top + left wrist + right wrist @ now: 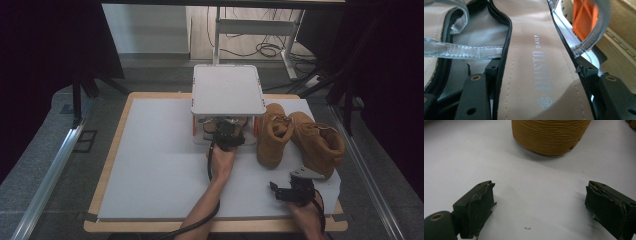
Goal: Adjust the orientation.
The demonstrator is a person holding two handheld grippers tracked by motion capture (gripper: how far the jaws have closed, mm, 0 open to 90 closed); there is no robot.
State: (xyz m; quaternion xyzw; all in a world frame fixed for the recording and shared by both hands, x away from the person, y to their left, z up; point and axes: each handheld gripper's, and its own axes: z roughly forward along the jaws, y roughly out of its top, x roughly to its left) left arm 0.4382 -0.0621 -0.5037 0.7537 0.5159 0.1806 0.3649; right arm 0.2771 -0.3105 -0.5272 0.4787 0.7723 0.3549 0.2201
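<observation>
Left tool (pixel 531 100) pinches a sandal (pixel 534 62) by its sole edges under the white rack (pixel 228 90), seemingly to slide it out; right tool (pixel 544 207) rests spread on the table (pixel 160 165) beside tan boots (pixel 300 137).

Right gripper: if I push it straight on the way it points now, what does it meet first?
Probably the ribbed tan sole of the nearer tan suede boot. The right gripper hovers with jaws open over bare white table mat, nothing between it and that sole; depth is hard to judge.
</observation>
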